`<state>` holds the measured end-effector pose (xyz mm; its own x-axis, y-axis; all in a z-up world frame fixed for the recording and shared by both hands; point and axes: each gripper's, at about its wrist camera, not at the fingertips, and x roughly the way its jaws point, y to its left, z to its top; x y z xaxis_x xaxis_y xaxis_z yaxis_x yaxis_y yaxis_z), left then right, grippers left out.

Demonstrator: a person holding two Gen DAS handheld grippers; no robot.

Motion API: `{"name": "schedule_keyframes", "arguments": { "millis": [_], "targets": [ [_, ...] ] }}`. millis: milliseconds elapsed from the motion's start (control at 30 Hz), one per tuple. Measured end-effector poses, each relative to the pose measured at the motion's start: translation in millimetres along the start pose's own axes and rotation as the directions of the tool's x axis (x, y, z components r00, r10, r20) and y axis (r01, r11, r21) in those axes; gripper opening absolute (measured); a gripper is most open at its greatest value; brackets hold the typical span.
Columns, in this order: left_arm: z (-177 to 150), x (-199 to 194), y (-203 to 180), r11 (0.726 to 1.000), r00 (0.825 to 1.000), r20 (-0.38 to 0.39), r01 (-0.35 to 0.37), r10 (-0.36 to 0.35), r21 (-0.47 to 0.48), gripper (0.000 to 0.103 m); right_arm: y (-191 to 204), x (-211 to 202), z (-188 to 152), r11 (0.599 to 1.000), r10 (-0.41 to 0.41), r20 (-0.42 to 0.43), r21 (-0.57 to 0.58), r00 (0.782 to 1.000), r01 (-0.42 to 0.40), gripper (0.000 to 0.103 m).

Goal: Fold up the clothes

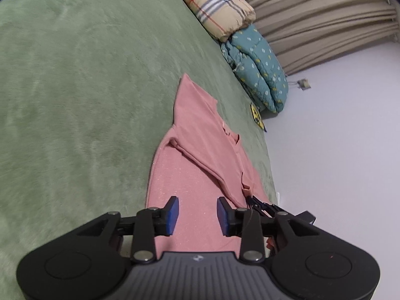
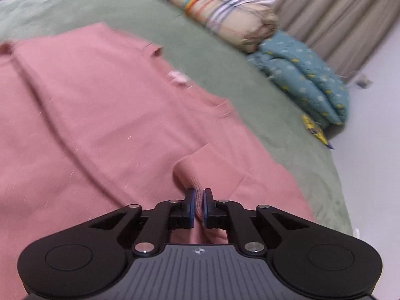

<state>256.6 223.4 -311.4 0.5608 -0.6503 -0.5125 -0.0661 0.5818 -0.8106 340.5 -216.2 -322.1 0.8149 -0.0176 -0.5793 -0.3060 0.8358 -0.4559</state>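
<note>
Tongs (image 2: 198, 203) pinch cuff (image 2: 193, 172), tip hidden.

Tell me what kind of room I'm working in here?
Most likely a bedroom: the pink garment lies on a bed's green blanket, folded quilts are stacked at its far end, and curtains hang behind.

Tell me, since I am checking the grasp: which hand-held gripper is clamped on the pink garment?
The right hand-held gripper: its blue pads pinch a ribbed cuff of the pink knit garment. The left hand-held gripper hovers open above it.
</note>
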Motion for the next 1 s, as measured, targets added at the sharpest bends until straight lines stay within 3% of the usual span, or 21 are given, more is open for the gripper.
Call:
{"name": "schedule_keyframes", "arguments": {
  "millis": [100, 200, 333, 567, 633, 700, 800, 867, 933, 1000],
  "targets": [
    [-3, -8, 1, 1.0, 1.0, 0.009, 0.001, -0.001, -0.013, 0.031, 4, -7, 2, 0.999, -0.022, 0.08, 0.029, 0.997, 0.019, 0.006],
    [-7, -13, 3, 1.0, 1.0, 0.014, -0.002, 0.003, -0.028, 0.031, 11, 2, 2, 1.0, 0.005, 0.058, 0.005, 0.998, -0.005, 0.006],
    [-11, -15, 6, 0.998, 1.0, 0.013, 0.005, -0.004, -0.063, 0.031, 8, 11, -1, 0.996, 0.047, 0.001, 0.075, 0.999, -0.047, 0.008],
    [-17, -17, 14, 0.994, 1.0, 0.018, 0.012, -0.01, -0.11, 0.031, 19, -4, 9, 0.987, 0.084, 0.1, 0.129, 0.991, -0.097, 0.008],
    [-18, -18, 13, 0.994, 1.0, 0.022, 0.016, -0.014, -0.106, 0.031, 25, 2, 13, 0.985, 0.094, 0.076, 0.136, 0.993, -0.104, 0.008],
    [-19, -20, 11, 0.995, 1.0, 0.025, 0.019, -0.017, -0.1, 0.031, 29, 12, 14, 0.986, 0.116, -0.001, 0.123, 0.993, -0.115, 0.009],
    [-19, -25, 11, 0.995, 0.999, 0.027, 0.022, -0.019, -0.097, 0.031, 28, 3, 11, 0.982, 0.14, -0.002, 0.125, 0.99, -0.139, 0.026],
    [-20, -27, 11, 0.996, 1.0, 0.028, 0.017, -0.015, -0.093, 0.031, 16, -12, 7, 0.97, 0.146, 0.061, 0.187, 0.987, -0.155, 0.027],
    [-21, -29, 12, 0.996, 0.999, 0.028, 0.017, -0.015, -0.091, 0.031, -22, -33, 0, 0.909, 0.13, 0.159, 0.376, 0.979, -0.182, 0.029],
    [-22, -29, 11, 0.995, 0.999, 0.028, 0.019, -0.016, -0.094, 0.031, -52, -32, -4, 0.867, 0.065, 0.141, 0.482, 0.988, -0.126, 0.03]
  ]
}}
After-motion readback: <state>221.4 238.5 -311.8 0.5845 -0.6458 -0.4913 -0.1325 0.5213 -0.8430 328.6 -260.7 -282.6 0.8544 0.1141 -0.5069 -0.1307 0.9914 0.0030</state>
